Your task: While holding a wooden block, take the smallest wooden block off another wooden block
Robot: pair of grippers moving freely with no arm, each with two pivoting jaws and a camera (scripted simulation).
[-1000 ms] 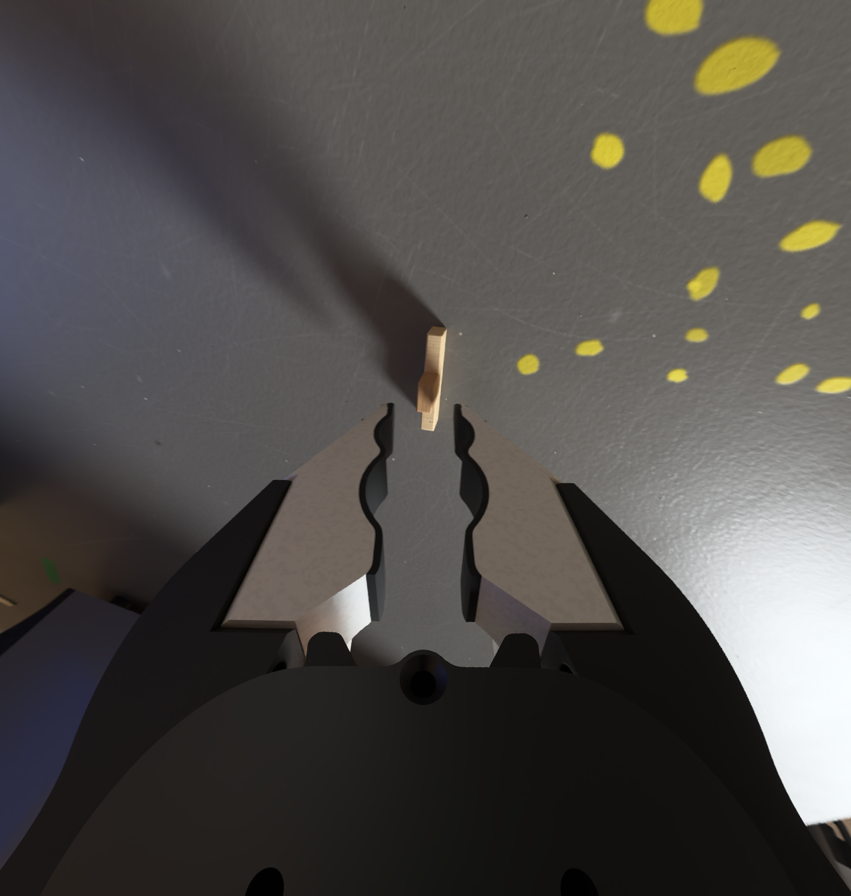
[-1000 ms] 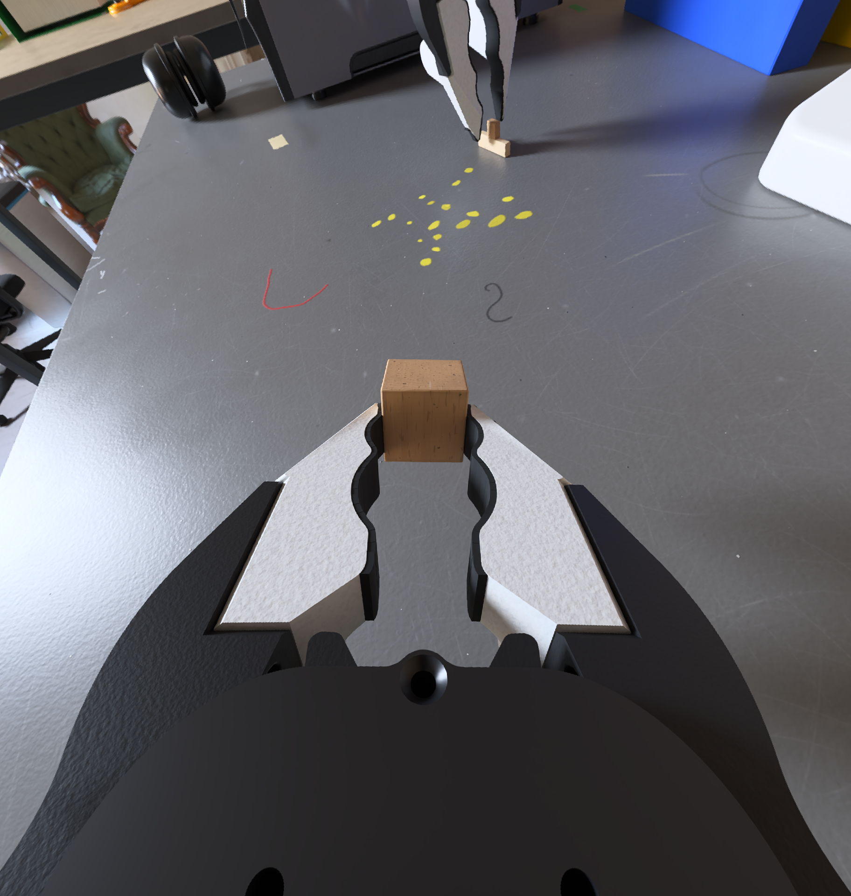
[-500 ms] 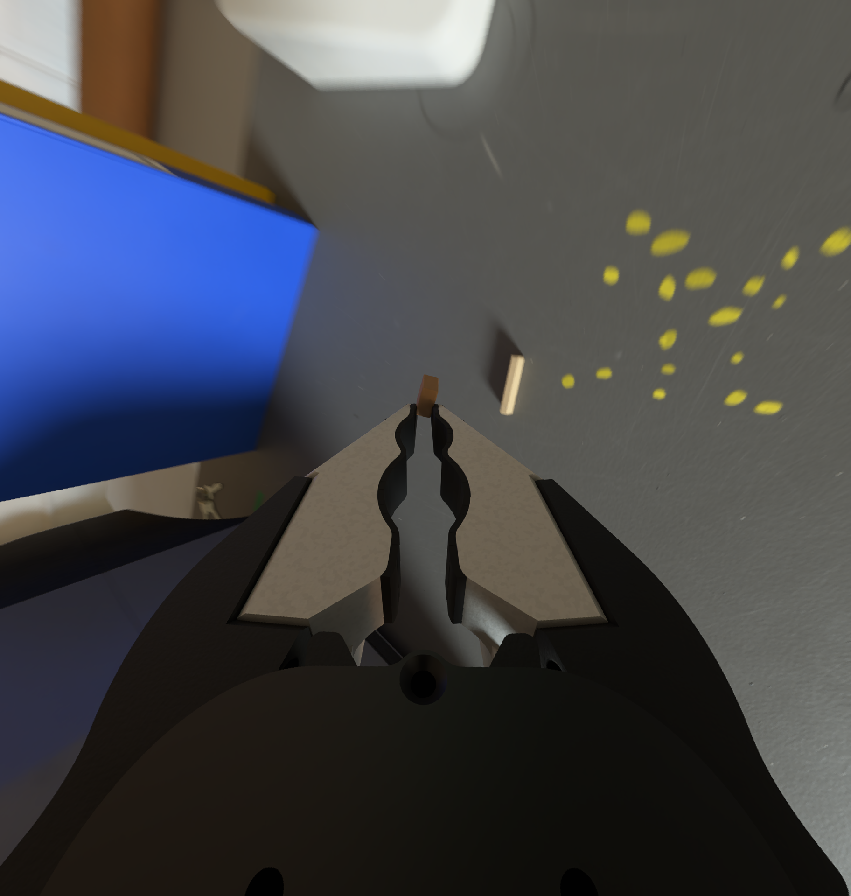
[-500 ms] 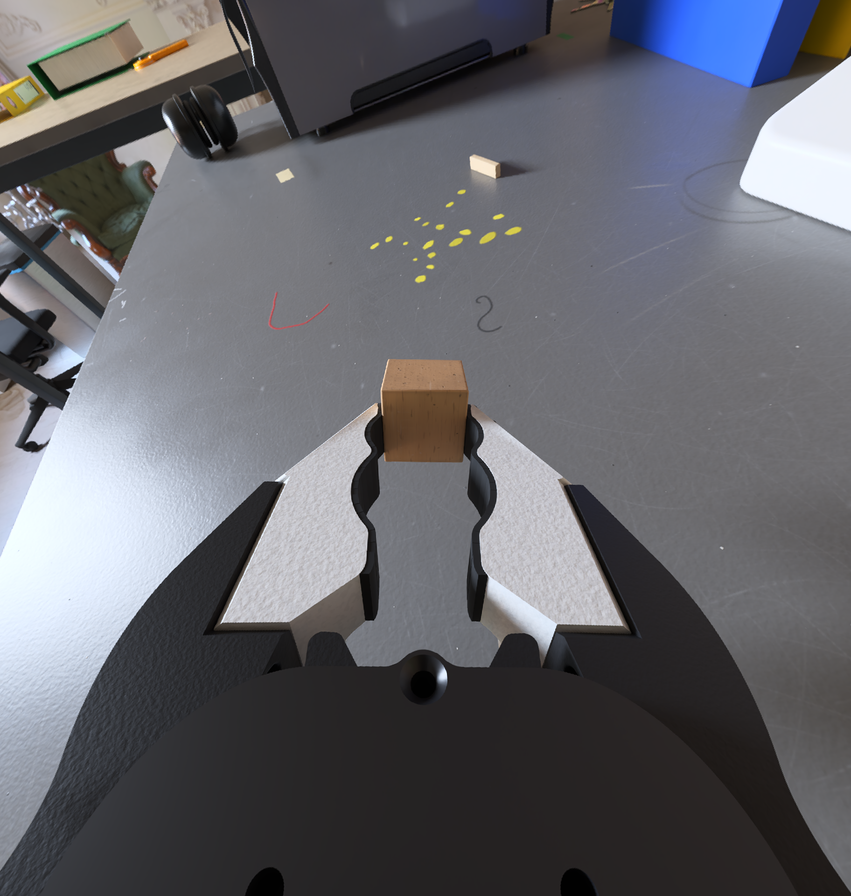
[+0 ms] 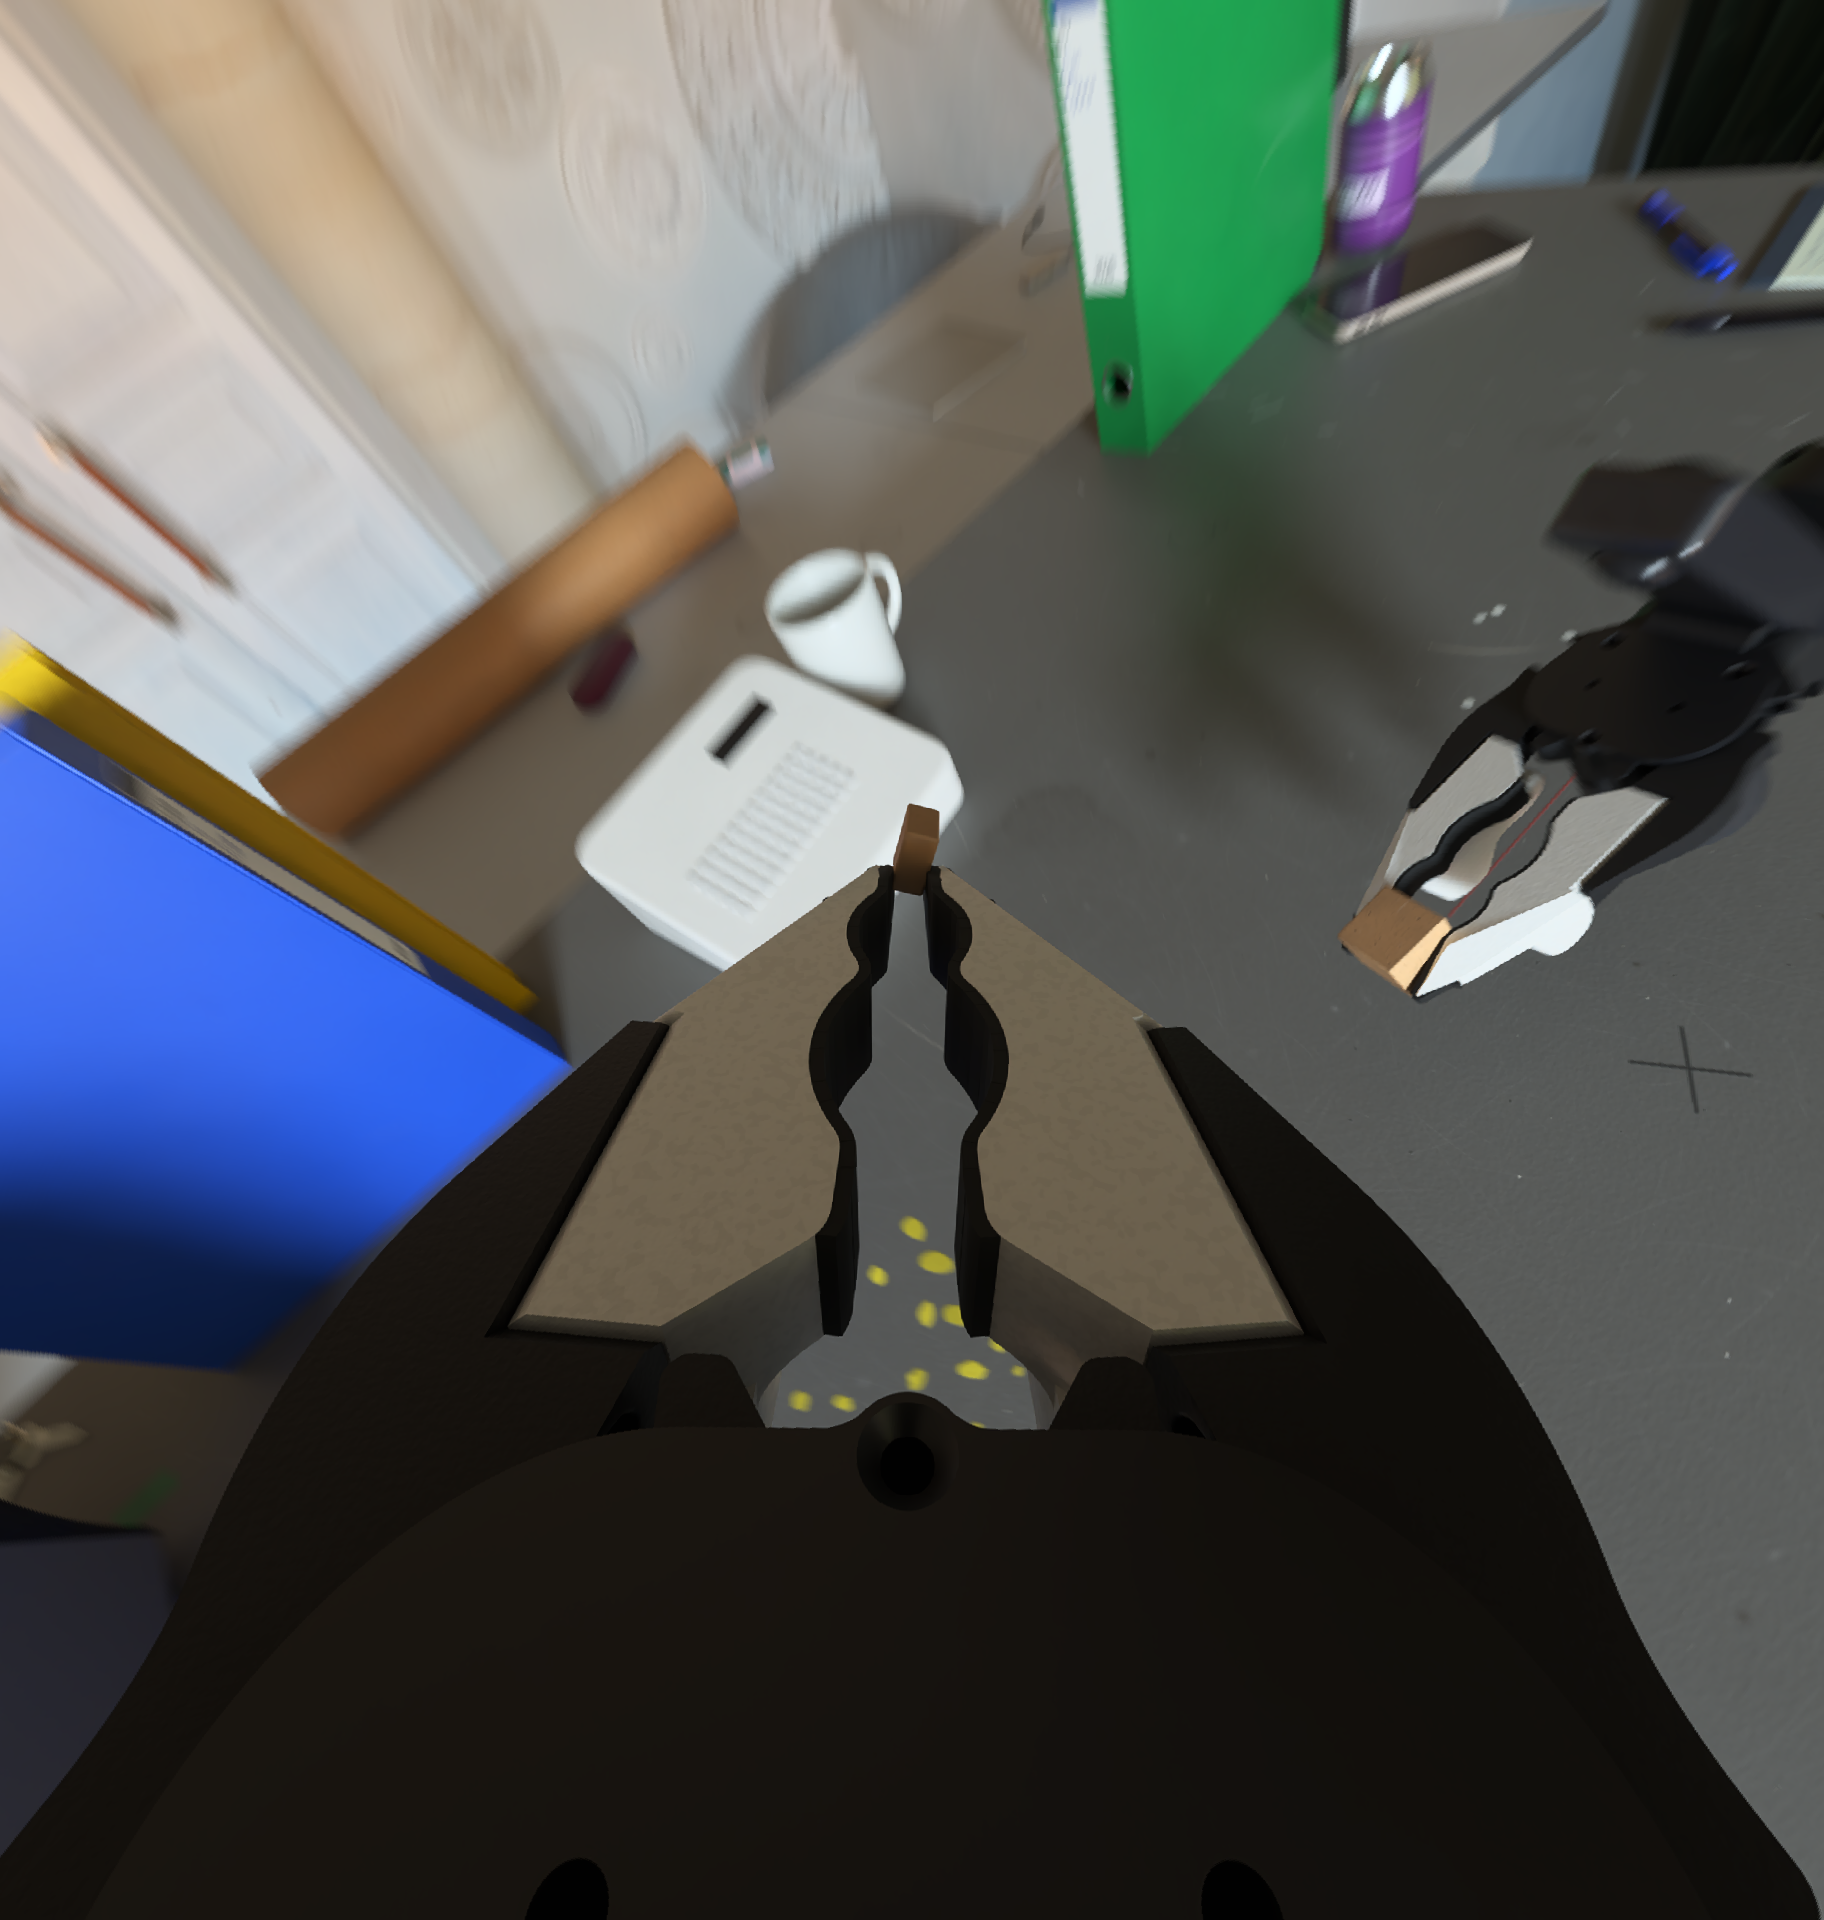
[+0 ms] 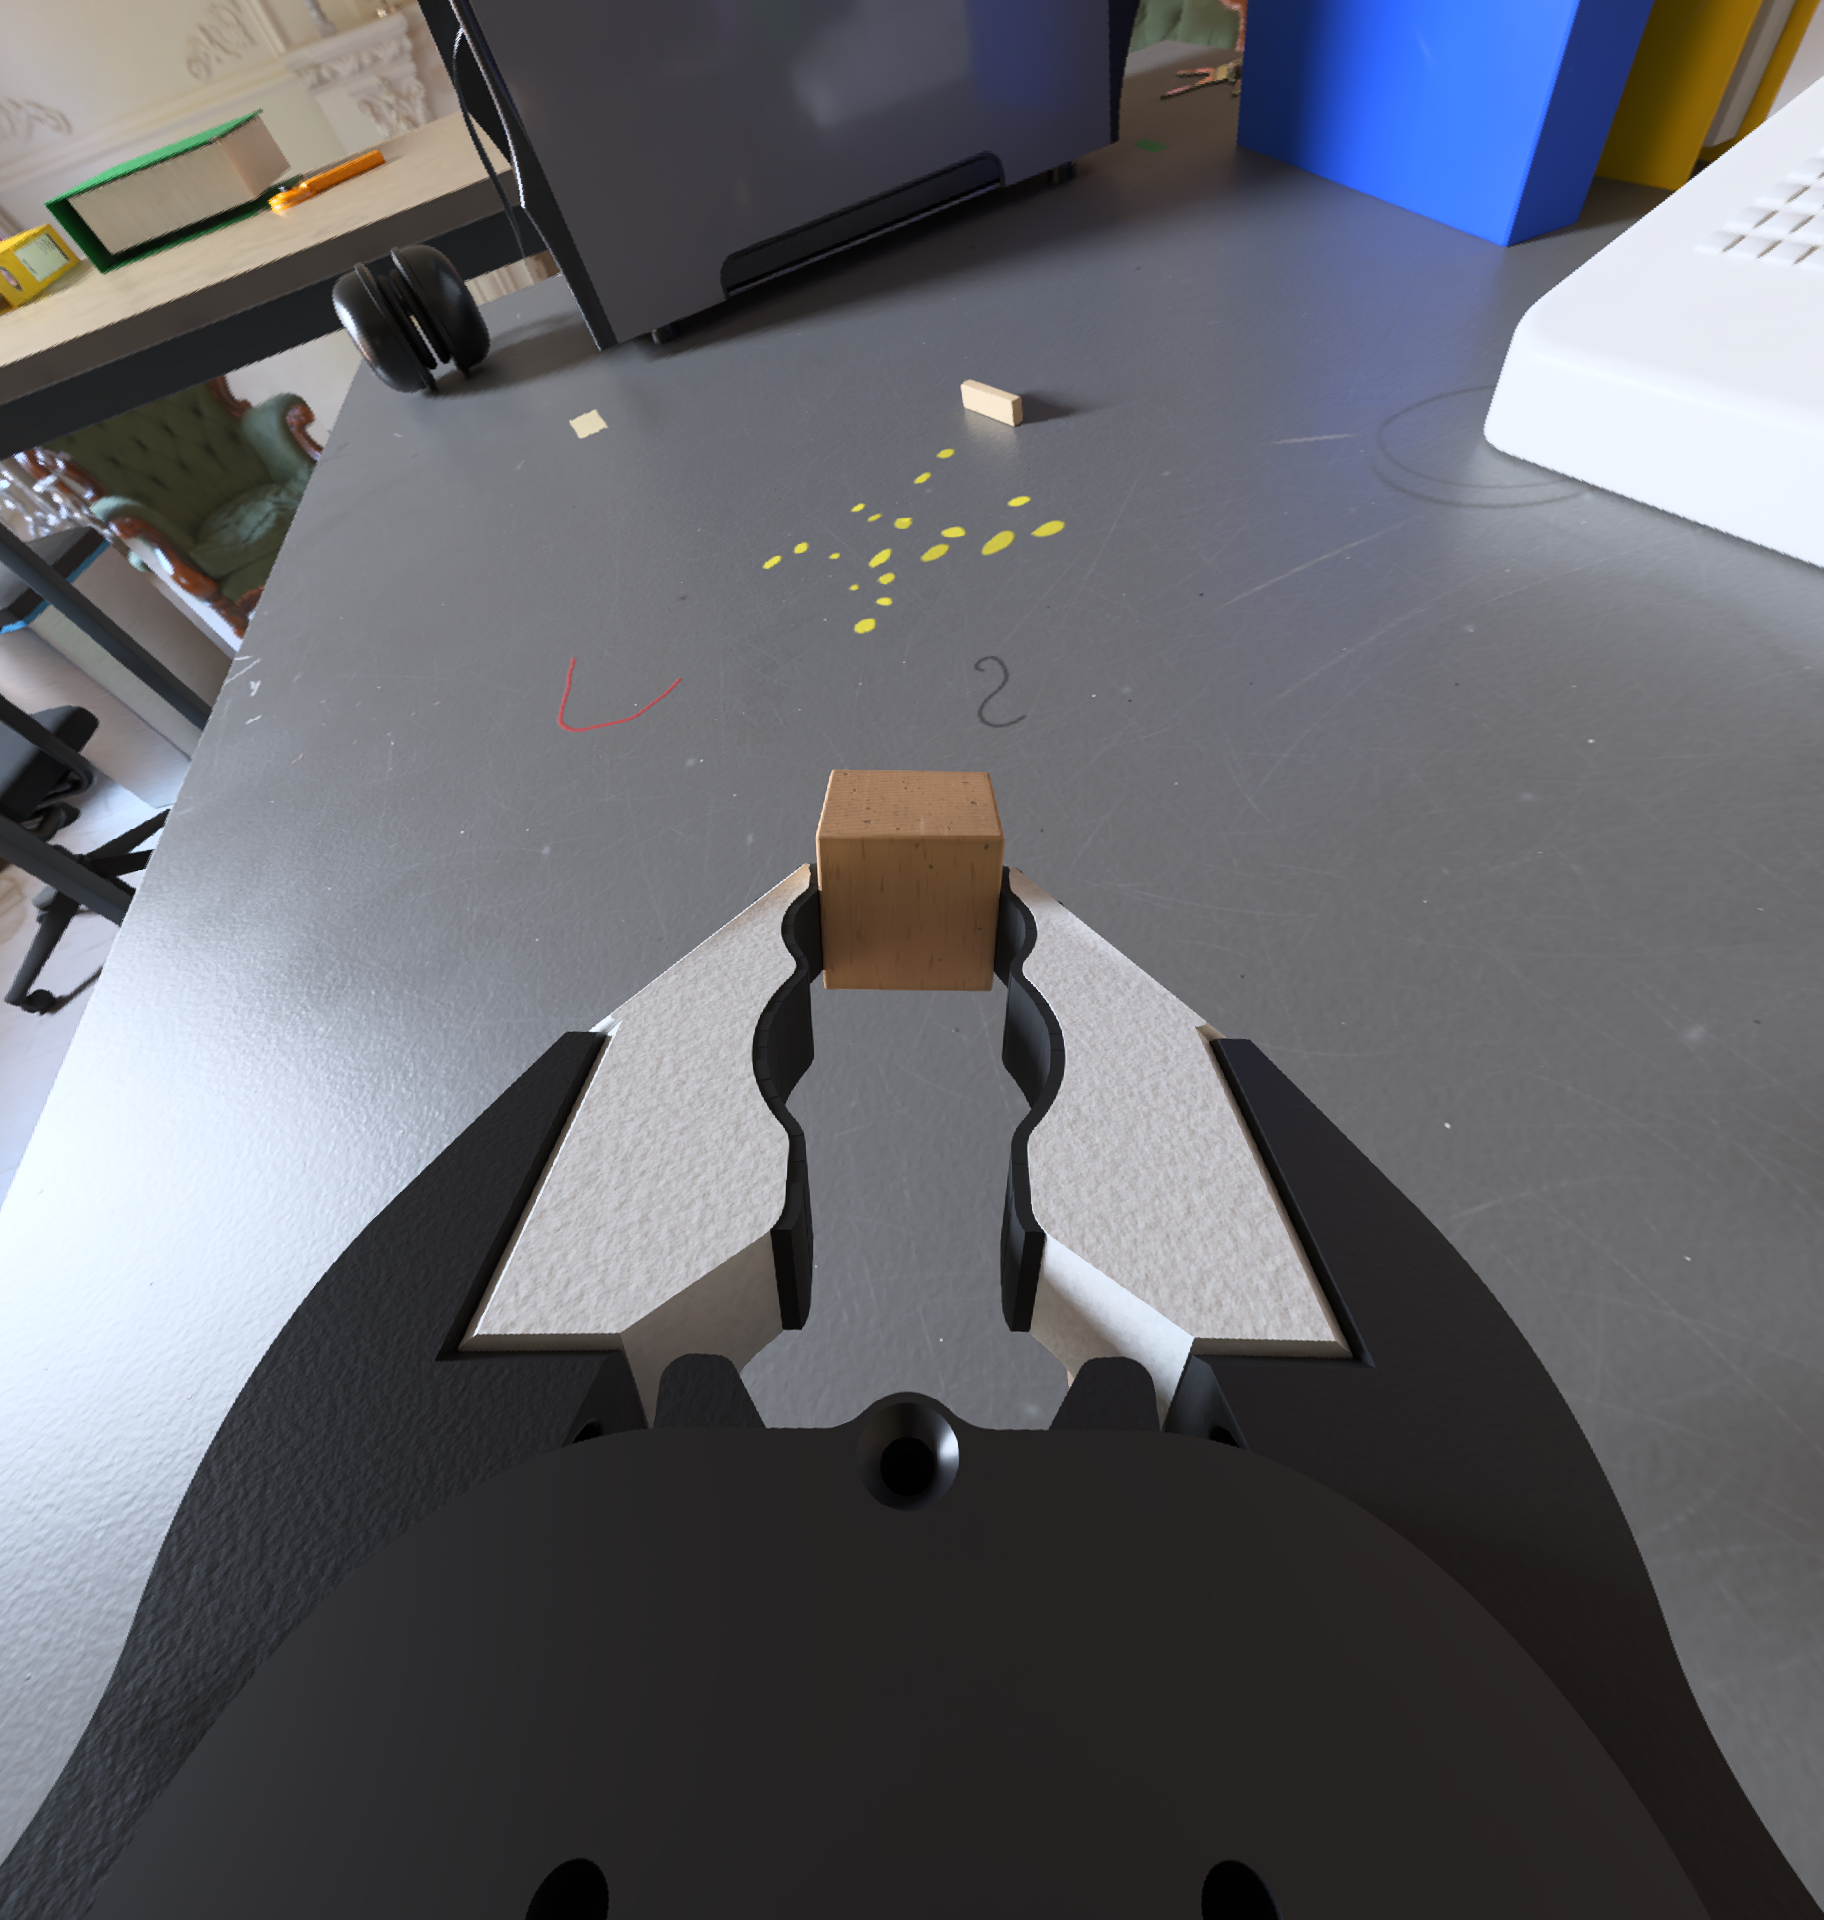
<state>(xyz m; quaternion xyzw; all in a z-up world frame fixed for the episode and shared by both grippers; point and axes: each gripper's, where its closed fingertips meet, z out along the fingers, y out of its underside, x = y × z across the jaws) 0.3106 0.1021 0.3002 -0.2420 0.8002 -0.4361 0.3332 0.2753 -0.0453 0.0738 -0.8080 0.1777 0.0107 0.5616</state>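
Removal apparently done: left gripper (image 5: 909, 881) pinching the tiny tan wooden block (image 5: 917, 849) aloft, right gripper (image 6: 908, 914) clamping the light-brown wooden cube (image 6: 908, 883), pale flat wooden block (image 6: 990, 401) bare at twelve o'clock; next, presumably steady holding.

The smallest wooden block (image 5: 916, 850), a thin tan piece, is pinched at the left gripper (image 5: 909, 879) fingertips. A tan cube (image 6: 908, 881) sits clamped in the right gripper (image 6: 908, 894). A pale flat block (image 6: 990, 402) lies alone on the grey table (image 6: 1355, 831).
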